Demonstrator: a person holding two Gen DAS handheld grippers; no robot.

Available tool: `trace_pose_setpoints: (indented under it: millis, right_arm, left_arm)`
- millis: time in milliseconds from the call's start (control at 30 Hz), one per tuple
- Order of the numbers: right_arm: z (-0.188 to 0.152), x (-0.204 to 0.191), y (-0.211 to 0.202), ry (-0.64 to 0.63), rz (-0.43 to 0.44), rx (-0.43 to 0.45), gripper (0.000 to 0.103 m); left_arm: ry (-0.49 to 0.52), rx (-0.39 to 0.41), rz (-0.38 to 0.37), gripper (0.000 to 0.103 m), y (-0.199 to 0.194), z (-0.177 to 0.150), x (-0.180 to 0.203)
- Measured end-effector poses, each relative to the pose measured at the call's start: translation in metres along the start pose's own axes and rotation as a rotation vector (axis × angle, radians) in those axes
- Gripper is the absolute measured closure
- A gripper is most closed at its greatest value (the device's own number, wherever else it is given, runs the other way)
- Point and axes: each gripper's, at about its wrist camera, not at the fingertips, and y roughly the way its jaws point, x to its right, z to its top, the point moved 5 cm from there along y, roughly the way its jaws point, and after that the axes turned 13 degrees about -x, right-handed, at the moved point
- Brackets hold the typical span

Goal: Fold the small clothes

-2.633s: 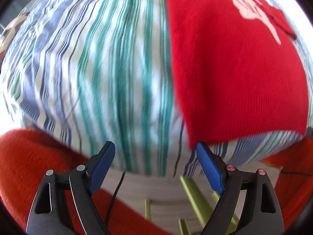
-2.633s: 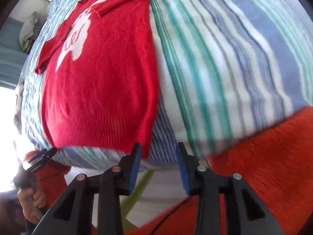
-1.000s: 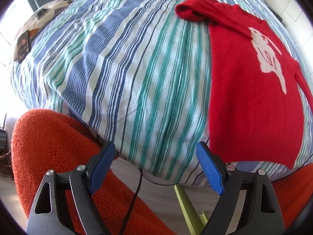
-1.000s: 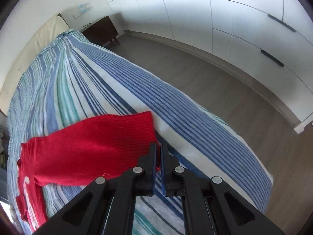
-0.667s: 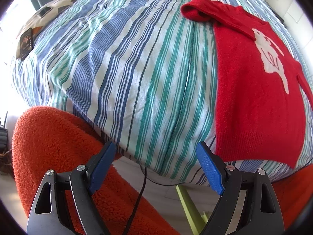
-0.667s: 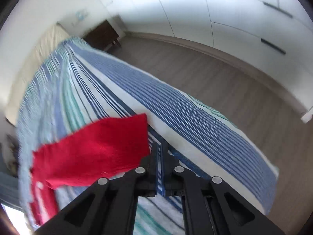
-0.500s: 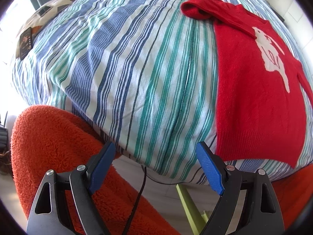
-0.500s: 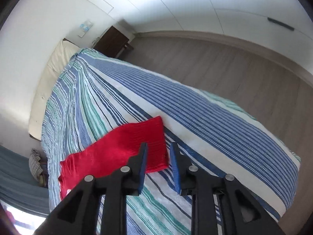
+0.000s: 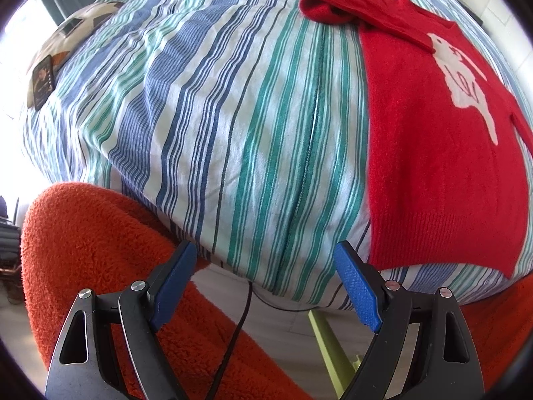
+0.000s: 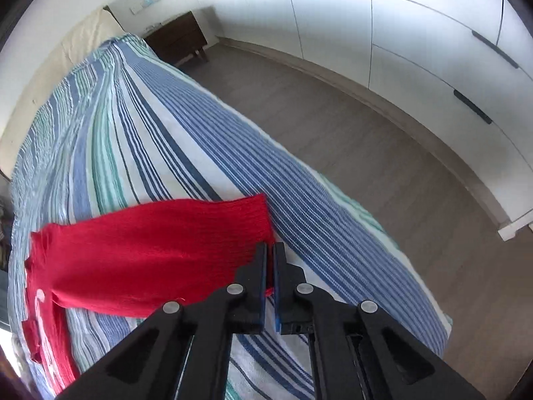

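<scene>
1. Left wrist view: one red sweater [image 9: 443,153] lies flat on the striped bed [image 9: 216,116], filling the frame from 1 to 4 o'clock, a white figure on its chest. One sleeve is bunched near 12 o'clock; the hem sits at the bed's edge near 4 o'clock. The left tool [image 9: 266,280] hangs released and empty off the bed's edge at 6 o'clock, well apart from the sweater. Orange fleece [image 9: 93,260] shows at 7 o'clock.

2. Right wrist view: the right tool [image 10: 269,266] is clenched on the cuff of the other sleeve [image 10: 160,260], which stretches towards 9 o'clock. One white wardrobe wall [image 10: 433,50] spans 1 to 3 o'clock.

3. Progress, as a judgement: folding looks barely begun. The body is unfolded; the held sleeve has yet to be laid across, then the far sleeve, then the body doubled.
</scene>
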Motion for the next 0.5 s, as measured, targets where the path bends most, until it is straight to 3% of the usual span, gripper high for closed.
trace_pose_setpoints:
  millis: [133,167,200,233,333,433,500]
  right_arm:
    - [-0.002,-0.009,-0.002,-0.044,-0.04,0.026,0.096]
    - [-0.003,-0.008,-0.006,-0.037,-0.045,0.032,0.089]
    - [-0.004,-0.007,-0.01,-0.028,-0.052,0.039,0.078]
    - [-0.007,-0.004,-0.02,-0.007,-0.064,0.068,0.075]
    - [-0.024,-0.006,-0.046,0.006,-0.043,0.123,0.072]
    - [-0.056,-0.031,-0.073,-0.089,0.043,0.15,0.071]
    - [-0.081,-0.046,-0.089,-0.141,0.098,0.168,0.063]
  left_arm:
    - [0.035,0.04,0.034,0.017,-0.012,0.003,0.004]
    - [0.042,0.057,0.025,0.017,-0.018,0.008,0.004]
    - [0.05,0.085,-0.007,0.017,-0.029,0.015,0.005]
    - [0.054,0.116,-0.045,0.017,-0.04,0.023,0.007]
    - [0.081,0.23,-0.143,0.016,-0.082,0.059,0.018]
    - [0.225,0.325,-0.206,0.01,-0.114,0.102,0.062]
    - [0.428,0.354,-0.185,0.01,-0.114,0.127,0.11]
